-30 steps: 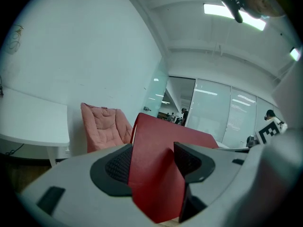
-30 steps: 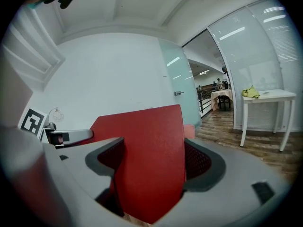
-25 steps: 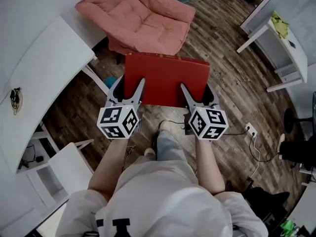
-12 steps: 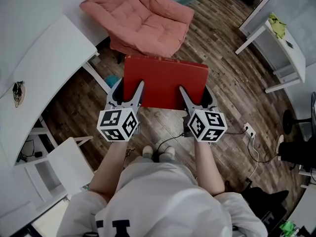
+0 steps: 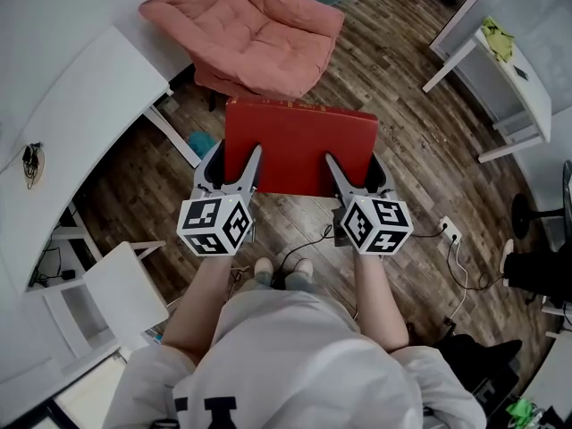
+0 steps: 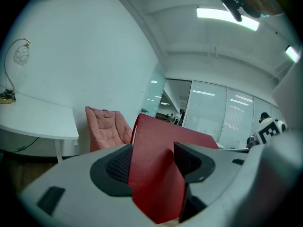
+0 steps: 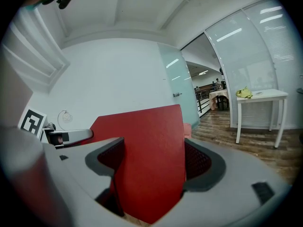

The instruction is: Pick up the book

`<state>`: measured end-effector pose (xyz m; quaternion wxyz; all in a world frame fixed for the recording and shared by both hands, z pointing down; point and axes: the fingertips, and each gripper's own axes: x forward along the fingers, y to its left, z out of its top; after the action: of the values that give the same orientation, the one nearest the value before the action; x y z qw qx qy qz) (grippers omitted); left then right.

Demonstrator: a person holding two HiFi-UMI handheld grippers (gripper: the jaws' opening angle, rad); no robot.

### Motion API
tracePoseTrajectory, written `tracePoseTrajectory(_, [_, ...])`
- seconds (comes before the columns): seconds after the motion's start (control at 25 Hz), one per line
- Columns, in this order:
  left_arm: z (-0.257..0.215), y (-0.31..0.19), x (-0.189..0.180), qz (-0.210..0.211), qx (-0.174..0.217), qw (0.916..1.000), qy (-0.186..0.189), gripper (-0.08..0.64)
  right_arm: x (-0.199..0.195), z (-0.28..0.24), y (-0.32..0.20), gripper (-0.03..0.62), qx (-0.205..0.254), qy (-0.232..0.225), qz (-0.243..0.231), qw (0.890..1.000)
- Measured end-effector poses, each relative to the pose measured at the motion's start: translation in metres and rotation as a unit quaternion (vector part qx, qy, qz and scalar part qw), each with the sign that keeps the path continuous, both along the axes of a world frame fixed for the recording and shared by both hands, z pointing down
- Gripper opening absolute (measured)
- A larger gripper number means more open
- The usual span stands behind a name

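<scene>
the left claw [image 5: 234,164] is shut tight on the near left edge of the red book [image 5: 299,141]. the right claw [image 5: 356,170] bites the near right edge the same way. the book is up in the air, lying flat over the wood floor [image 5: 420,150], near the pink chair [image 5: 250,29]. it looks big, stiff and a bit heavy, and its smooth cover may slip. two holds far apart seem good, but the far end may tip down, so squeeze hard.

Left claw [image 5: 233,156] and right claw [image 5: 355,161] grip book [image 5: 299,132].
</scene>
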<state>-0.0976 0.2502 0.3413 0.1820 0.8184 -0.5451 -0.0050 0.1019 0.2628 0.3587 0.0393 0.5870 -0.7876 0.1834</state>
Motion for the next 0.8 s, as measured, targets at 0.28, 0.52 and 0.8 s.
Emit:
tracePoseTrajectory(0.28, [0.001, 0.011, 0.006, -0.001, -0.001, 1.0, -0.002, 0.264, 0.006, 0.002, 0.01, 0.373, -0.002, -0.004, -0.002, 1.0])
tracePoseTrajectory(0.52, [0.001, 0.017, 0.003, -0.004, 0.0, 1.0, -0.003, 0.264, 0.003, 0.002, 0.014, 0.373, -0.003, -0.003, -0.006, 1.0])
tracePoseTrajectory(0.8, [0.008, 0.024, -0.004, -0.013, -0.008, 0.9999, -0.001, 0.264, -0.004, 0.005, 0.021, 0.373, -0.006, 0.006, -0.012, 1.0])
